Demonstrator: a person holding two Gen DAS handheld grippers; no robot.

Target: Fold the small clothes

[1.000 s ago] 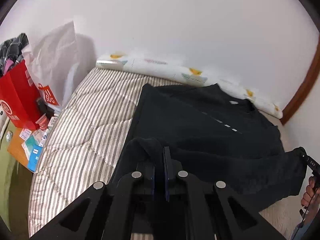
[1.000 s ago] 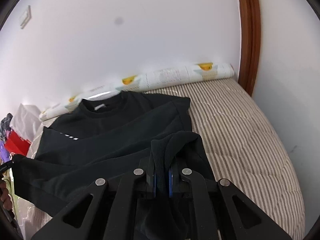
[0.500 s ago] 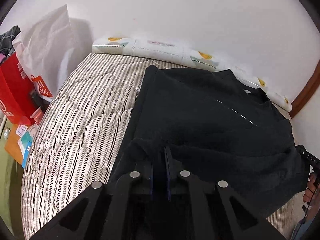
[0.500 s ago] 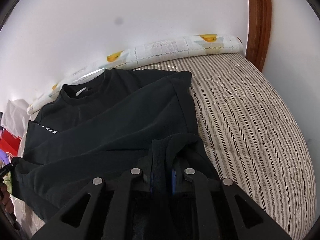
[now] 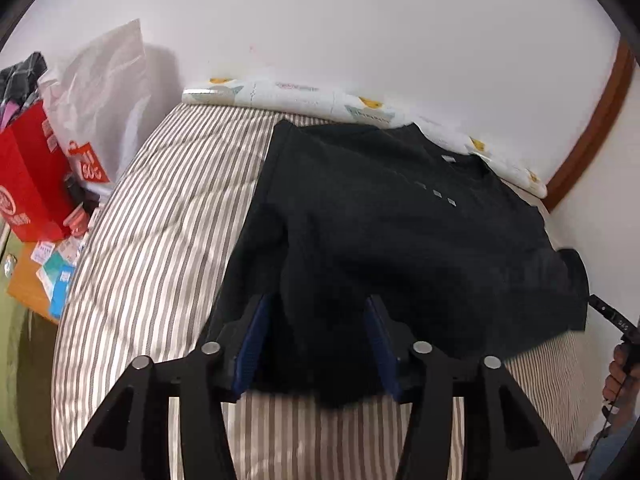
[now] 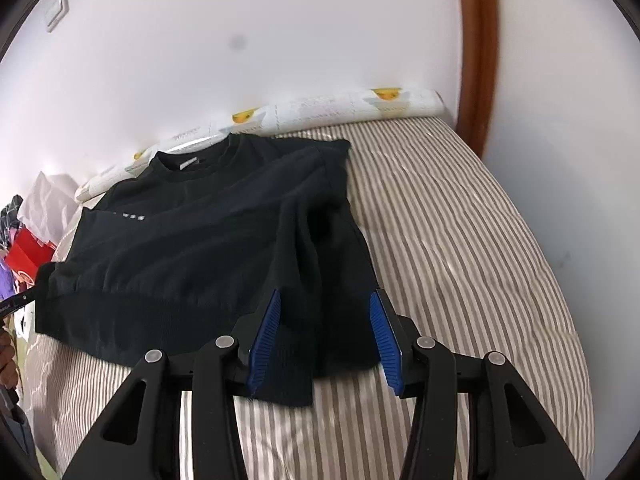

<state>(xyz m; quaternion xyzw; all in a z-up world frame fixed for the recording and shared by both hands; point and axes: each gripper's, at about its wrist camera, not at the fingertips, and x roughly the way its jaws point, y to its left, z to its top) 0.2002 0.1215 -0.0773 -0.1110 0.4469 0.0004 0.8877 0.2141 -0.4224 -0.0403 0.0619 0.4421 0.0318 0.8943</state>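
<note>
Left wrist view has the left tool (image 5: 316, 340) spread wide at lower centre, gripping nothing, with the black sweatshirt (image 5: 384, 232) lying flat on the striped bed (image 5: 160, 240) and running from between its blue pads up toward the collar at upper right. Right wrist view shows the right tool (image 6: 326, 338) likewise spread and empty over the hem, a folded-in sleeve lying between its pads. Both tools sit equally near the hem, so the next fold likely goes away from them, hem toward collar.
</note>
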